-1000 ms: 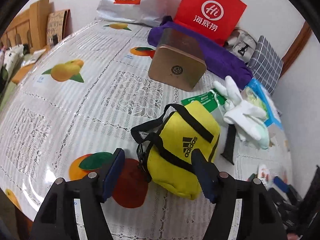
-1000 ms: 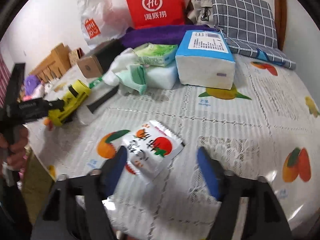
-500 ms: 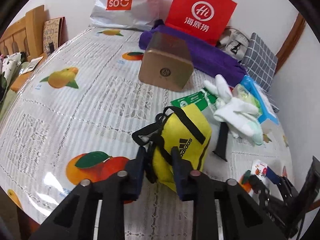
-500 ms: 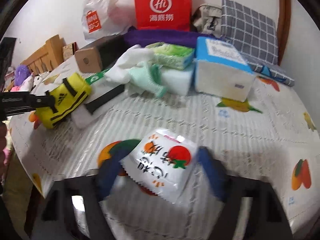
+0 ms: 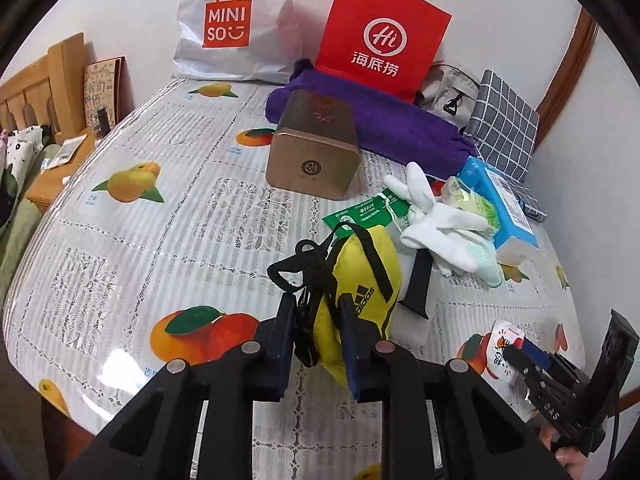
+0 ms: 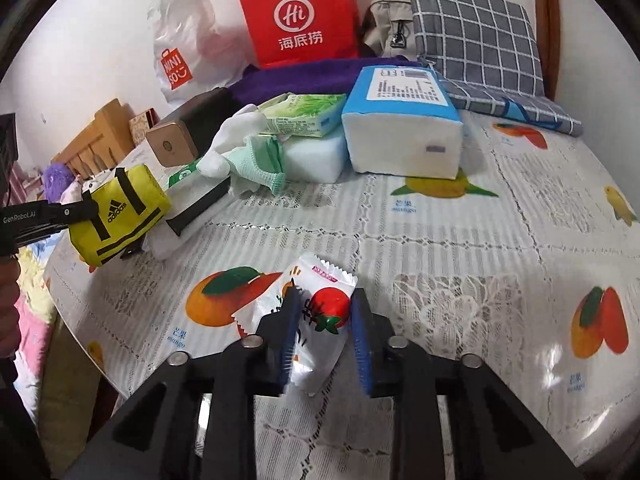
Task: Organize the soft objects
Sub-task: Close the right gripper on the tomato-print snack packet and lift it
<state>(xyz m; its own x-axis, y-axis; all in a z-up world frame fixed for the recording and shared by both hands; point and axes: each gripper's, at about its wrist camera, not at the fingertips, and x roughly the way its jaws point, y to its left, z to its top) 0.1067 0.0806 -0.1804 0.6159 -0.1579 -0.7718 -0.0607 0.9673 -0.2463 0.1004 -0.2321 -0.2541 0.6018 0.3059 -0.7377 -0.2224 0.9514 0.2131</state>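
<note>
Yellow fabric of a small pouch (image 5: pixel 362 280) is pinched between the blue pads of the left gripper (image 5: pixel 316 344), at the near edge of the table (image 5: pixel 160 220). From the right wrist view the pouch appears to be raised just off the cloth, though this cannot be told for sure. Its black strap (image 5: pixel 296 268) is bunched against the left pad, so a slip may be caused if only strap and loose cloth are caught. A drag across the black-edged pad (image 5: pixel 418 280) lying just to its right could also be caused by a low carry.

The left jaws are closed most of the way, clenched on the pouch's near end.

The right gripper (image 6: pixel 324 332) is set around a crinkly snack packet (image 6: pixel 316 312) near the table's front. Its jaws are narrowed about the packet; the left pad is seen touching the foil, while a thin gap seems to be left at the right pad, so a firm grasp cannot be confirmed. If the packet is lifted now, it may be dropped or twisted out, since the foil is slick and puffy.

Farther back, white gloves (image 5: pixel 436 220), a tissue pack (image 6: pixel 400 128) and a purple towel (image 5: pixel 400 128) are piled together, well apart from both grippers.
</note>
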